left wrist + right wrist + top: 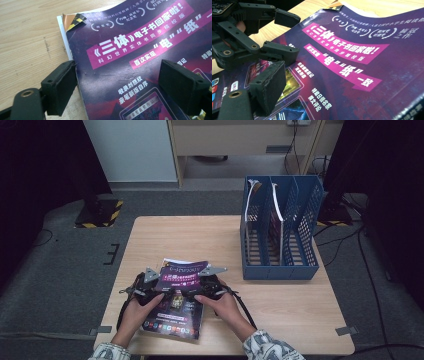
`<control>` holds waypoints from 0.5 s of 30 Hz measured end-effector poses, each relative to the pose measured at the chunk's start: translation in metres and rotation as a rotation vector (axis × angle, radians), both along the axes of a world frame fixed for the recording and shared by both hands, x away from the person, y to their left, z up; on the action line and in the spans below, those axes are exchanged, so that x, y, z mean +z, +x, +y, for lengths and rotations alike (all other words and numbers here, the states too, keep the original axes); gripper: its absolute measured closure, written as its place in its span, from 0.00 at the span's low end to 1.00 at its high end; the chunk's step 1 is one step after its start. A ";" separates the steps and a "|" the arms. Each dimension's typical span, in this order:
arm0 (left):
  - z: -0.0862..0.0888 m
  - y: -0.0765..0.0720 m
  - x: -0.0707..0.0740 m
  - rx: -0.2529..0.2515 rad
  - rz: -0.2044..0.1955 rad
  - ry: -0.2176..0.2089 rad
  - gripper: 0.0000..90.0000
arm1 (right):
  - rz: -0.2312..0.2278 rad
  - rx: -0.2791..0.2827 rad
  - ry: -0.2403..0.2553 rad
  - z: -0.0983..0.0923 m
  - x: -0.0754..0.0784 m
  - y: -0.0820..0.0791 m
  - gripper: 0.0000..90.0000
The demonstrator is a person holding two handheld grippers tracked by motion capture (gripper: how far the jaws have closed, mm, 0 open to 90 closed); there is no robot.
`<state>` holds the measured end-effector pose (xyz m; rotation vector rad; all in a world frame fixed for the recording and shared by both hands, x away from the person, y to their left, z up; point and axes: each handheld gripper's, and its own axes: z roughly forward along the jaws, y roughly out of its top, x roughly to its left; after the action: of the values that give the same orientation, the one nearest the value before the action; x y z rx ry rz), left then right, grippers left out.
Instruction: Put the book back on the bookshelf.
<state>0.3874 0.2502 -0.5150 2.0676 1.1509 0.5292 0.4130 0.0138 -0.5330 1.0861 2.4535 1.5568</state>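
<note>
Both grippers working at the magazine on the table

I'm seeing the table [280,305] carrying a blue rack [280,232] far right of the magazine [177,295]. I'm holding the left gripper [150,287] wide, jaws straddling the magazine's left edge; the right gripper [212,287] is standing wide over its cover, gripping nothing.

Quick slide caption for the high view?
Both grippers, left and right, open over a purple magazine beside a blue file rack.

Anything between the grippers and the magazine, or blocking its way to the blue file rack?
Nothing visible. Both grippers, left gripper and right gripper, sit open right over the magazine; bare table lies between it and the file rack.
</note>
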 end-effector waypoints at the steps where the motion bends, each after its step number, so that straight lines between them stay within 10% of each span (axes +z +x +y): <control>1: 0.000 0.000 0.000 0.000 -0.001 0.000 0.16 | -0.003 0.000 0.002 0.000 0.000 0.000 0.18; 15: 0.000 0.000 0.000 0.007 0.002 -0.004 0.16 | 0.022 -0.008 -0.002 0.000 0.003 0.005 0.24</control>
<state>0.3877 0.2501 -0.5151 2.0614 1.1605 0.5275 0.4178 0.0142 -0.5303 1.1177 2.4609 1.5488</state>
